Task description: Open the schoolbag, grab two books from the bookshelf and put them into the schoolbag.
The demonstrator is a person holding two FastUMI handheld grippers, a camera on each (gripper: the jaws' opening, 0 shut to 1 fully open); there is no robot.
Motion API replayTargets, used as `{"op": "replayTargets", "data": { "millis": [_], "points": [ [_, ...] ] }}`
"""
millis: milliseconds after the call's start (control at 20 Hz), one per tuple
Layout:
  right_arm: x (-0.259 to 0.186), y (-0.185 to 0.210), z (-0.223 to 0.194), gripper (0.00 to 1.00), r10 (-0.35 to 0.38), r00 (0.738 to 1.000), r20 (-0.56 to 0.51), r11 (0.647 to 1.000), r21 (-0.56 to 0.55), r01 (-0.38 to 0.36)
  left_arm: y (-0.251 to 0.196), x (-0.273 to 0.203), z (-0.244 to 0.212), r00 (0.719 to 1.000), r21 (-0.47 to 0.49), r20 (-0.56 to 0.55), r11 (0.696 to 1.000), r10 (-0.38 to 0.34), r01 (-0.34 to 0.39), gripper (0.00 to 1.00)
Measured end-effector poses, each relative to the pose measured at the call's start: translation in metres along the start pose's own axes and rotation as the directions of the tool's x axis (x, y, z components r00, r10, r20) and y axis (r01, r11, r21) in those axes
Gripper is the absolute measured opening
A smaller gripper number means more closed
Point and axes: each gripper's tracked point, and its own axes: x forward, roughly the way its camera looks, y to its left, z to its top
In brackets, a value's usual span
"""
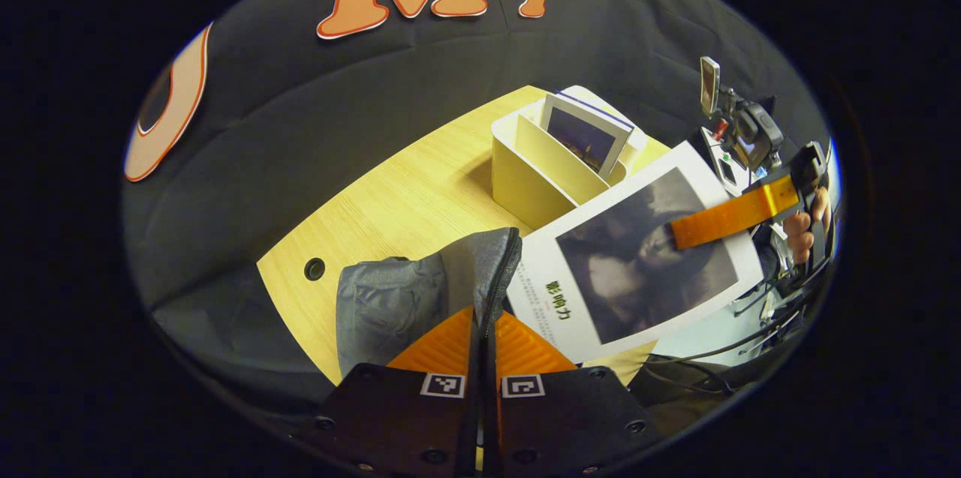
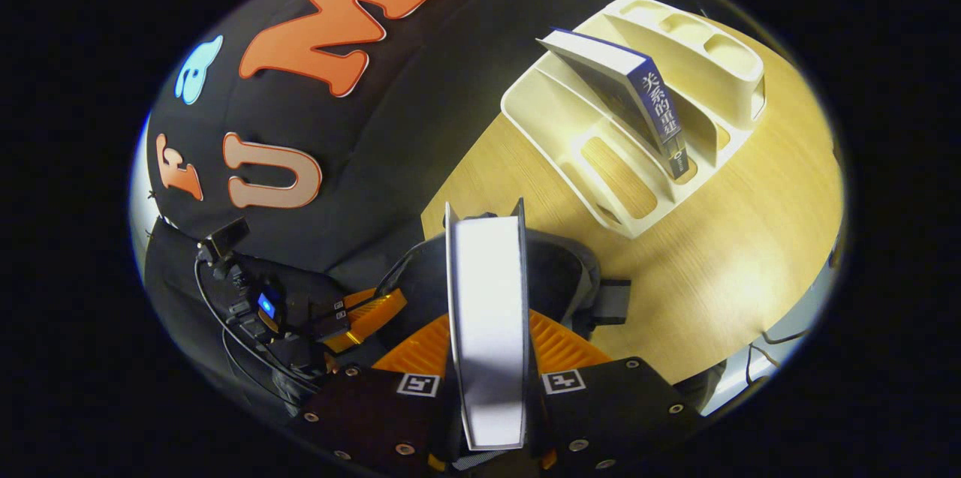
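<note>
On a wooden desk point(image 1: 390, 200), left gripper point(image 1: 480, 332) fingers pinch the grey schoolbag point(image 1: 398, 298) edge by its zip, while right gripper point(image 2: 488, 354) fingers clamp a white-covered book point(image 2: 488, 313) over the bag's opening, w/ another book point(image 2: 638, 99) leaning in the cream bookshelf point(image 2: 601, 200) behind.

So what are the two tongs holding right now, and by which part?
The right tongs clamp a book by its edge. The left tongs pinch the schoolbag by its zippered rim.

Left tool point(image 1: 480, 347): ribbed pads, dark screwed plates, square coded markers. Right tool point(image 2: 488, 358): same; black cables trailing.
</note>
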Motion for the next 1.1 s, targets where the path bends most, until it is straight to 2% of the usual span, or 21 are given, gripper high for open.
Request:
{"op": "replayTargets", "data": {
  "millis": [200, 400, 900, 950, 1000, 1100],
  "points": [
    [0.047, -0.001, -0.023, 0.35, 0.057, 0.998, -0.024, 0.993, 0.104, -0.054, 0.000, -0.003, 0.004, 0.999, -0.009, 0.020, 1.000, 0.029, -0.029, 0.04],
    [0.085, -0.004, -0.033, 0.35, 0.103, 0.995, -0.007, 0.982, 0.158, -0.100, -0.006, -0.008, 0.006, 0.998, -0.014, 0.045, 0.999, 0.031, -0.031, 0.04],
    [0.152, -0.003, -0.057, 0.35, 0.135, 0.991, 0.022, 0.976, 0.173, -0.136, -0.021, -0.009, 0.010, 0.997, -0.064, 0.080, 0.998, -0.003, 0.008, 0.04],
    [0.156, -0.003, -0.058, 0.45, 0.128, 0.991, 0.026, 0.976, 0.176, -0.131, -0.022, -0.008, 0.010, 0.997, -0.073, 0.083, 0.997, -0.005, 0.011, 0.04],
    [0.162, -0.004, -0.059, 0.35, 0.133, 0.991, 0.027, 0.975, 0.177, -0.136, -0.023, -0.008, 0.011, 0.996, -0.083, 0.088, 0.996, -0.007, 0.015, 0.04],
    [0.168, -0.001, -0.065, 0.36, 0.132, 0.991, 0.013, 0.976, 0.173, -0.132, -0.021, -0.006, 0.014, 0.995, -0.086, 0.095, 0.996, 0.010, -0.001, 0.04]
  ]
}}
